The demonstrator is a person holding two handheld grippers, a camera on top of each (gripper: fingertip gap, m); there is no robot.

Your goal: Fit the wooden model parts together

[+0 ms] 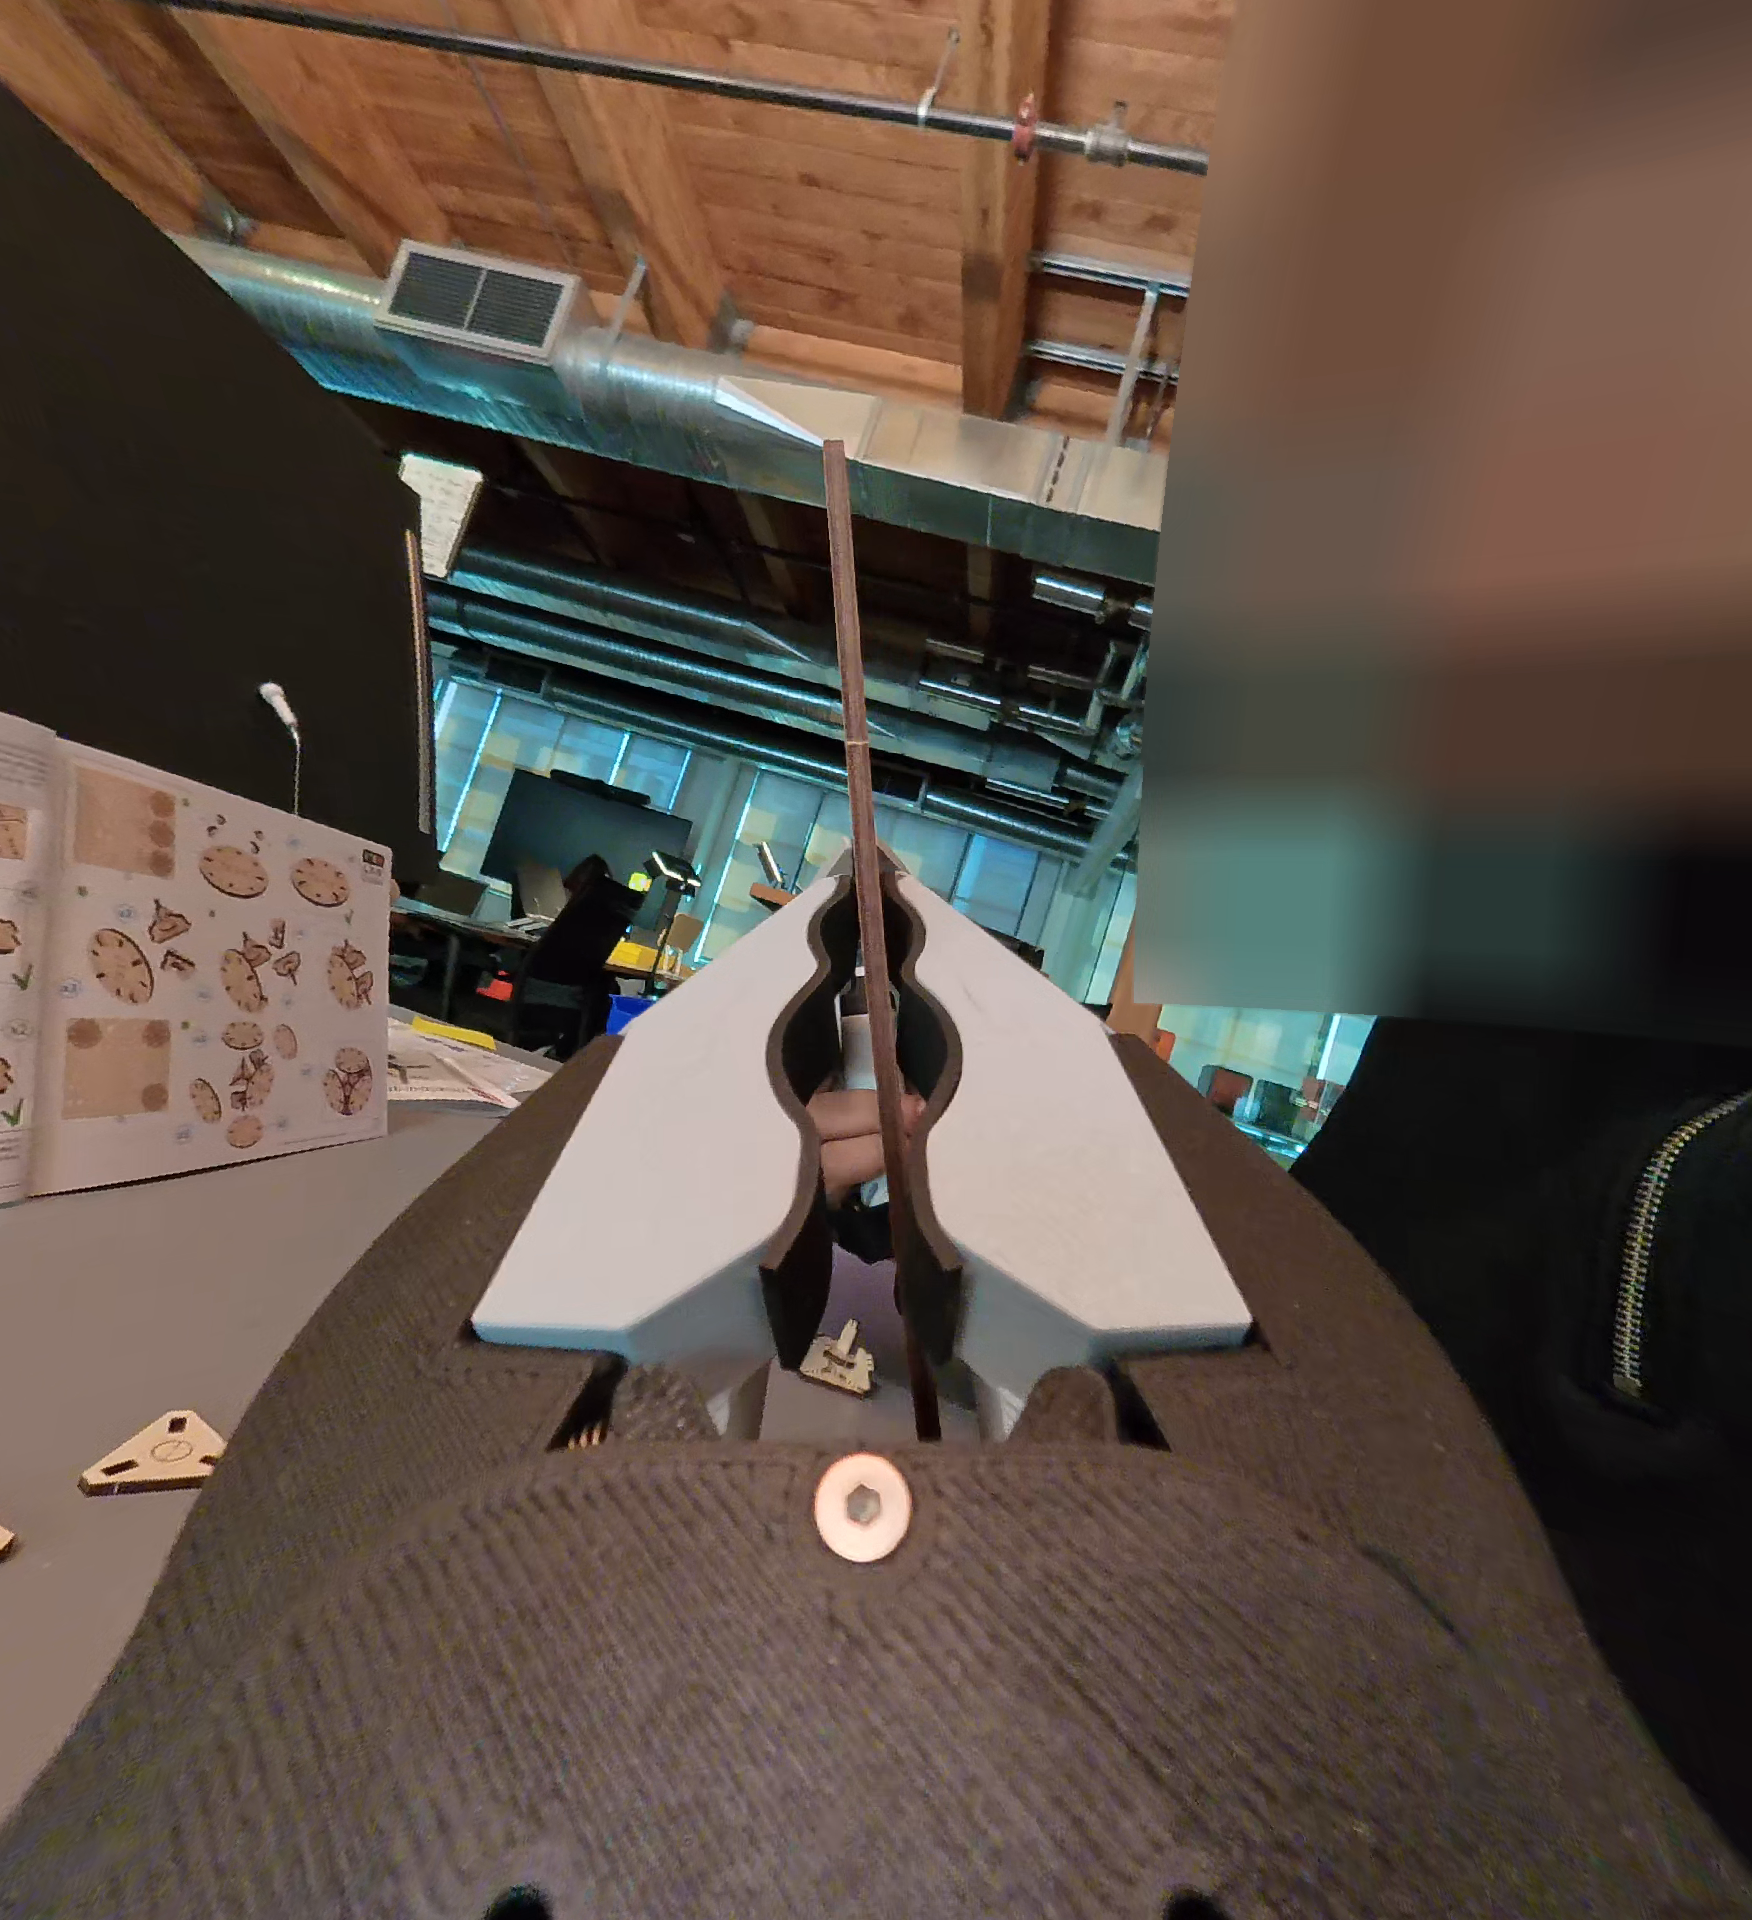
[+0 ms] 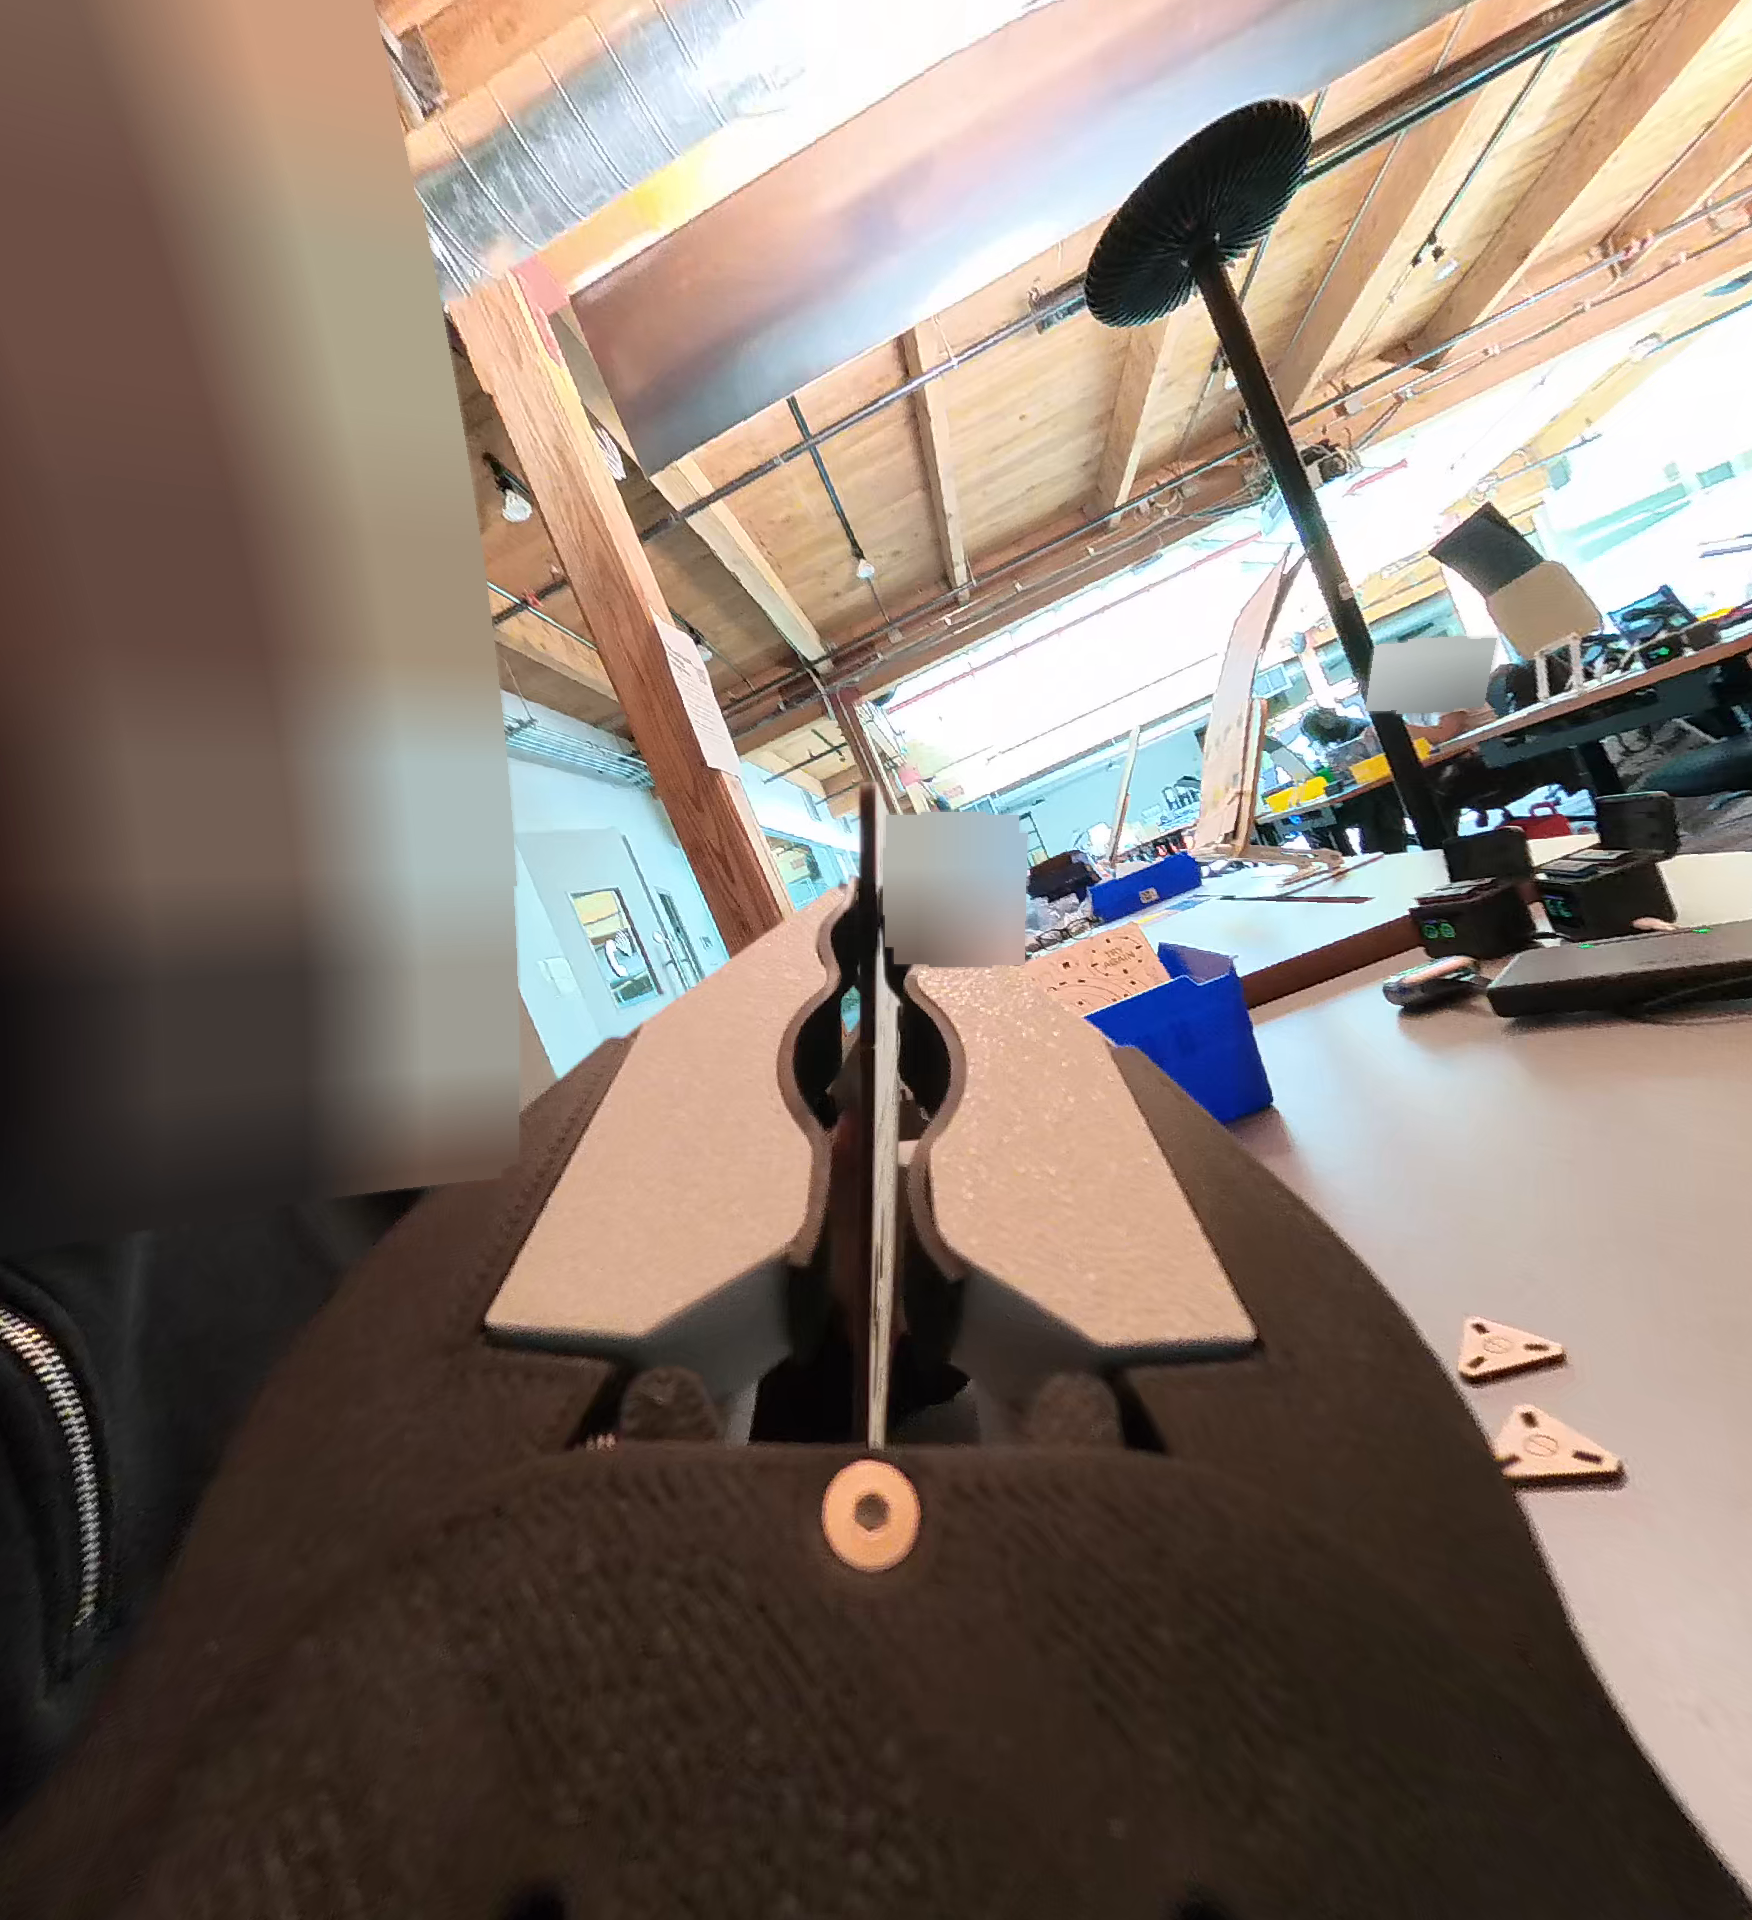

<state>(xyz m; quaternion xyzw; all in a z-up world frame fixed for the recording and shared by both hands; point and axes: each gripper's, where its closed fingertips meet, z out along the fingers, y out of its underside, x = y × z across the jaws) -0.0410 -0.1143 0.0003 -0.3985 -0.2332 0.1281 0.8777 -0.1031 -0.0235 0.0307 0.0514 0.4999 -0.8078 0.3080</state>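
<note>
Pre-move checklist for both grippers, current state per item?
1. Left gripper shut on thin dark wooden sheet, seen edge-on: ok.
2. Right gripper shut on thin flat sheet with dark edge: ok.
3. Whether both grippers hold the same sheet: cannot tell.
4. Open instruction booklet standing in view on the grey table: ok.
5. Triangular plywood pieces lying loose on the table, apart from both grippers: ok.
6. Blue plastic bin upright beyond the right gripper: ok.
</note>
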